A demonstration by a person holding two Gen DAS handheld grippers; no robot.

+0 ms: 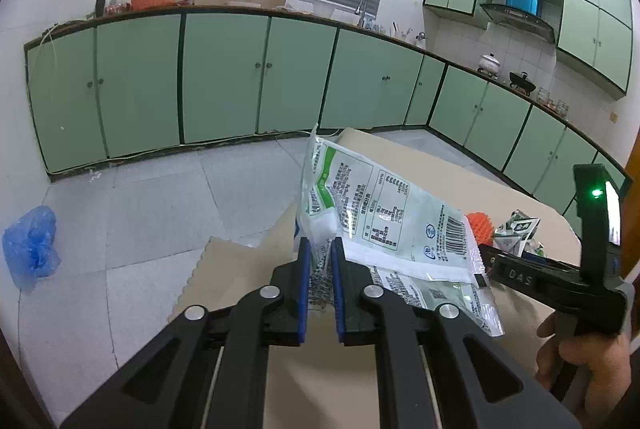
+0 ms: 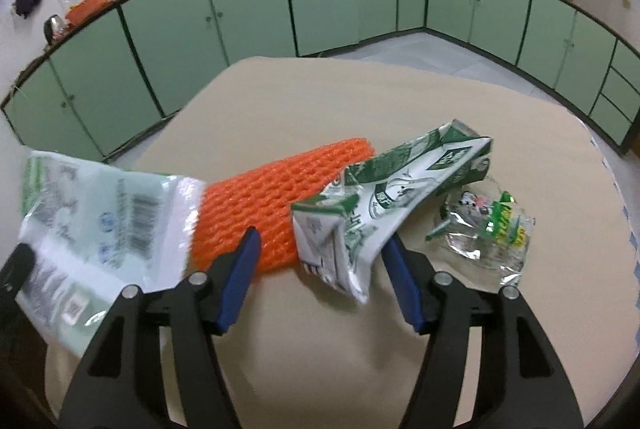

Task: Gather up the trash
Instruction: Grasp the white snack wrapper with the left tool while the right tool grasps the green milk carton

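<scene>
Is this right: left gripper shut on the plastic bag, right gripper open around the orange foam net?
Not quite. The left gripper is shut on the plastic bag, but the right gripper is open around the crushed milk carton. The orange foam net lies beside it, outside the jaws. The right wrist view shows this.

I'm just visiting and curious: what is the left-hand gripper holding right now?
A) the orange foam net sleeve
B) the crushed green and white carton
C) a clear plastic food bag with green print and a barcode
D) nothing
C: in the left wrist view, the left gripper has its blue pads closed on the edge of the clear plastic food bag with green print and a barcode, lifted above the beige table.
</scene>
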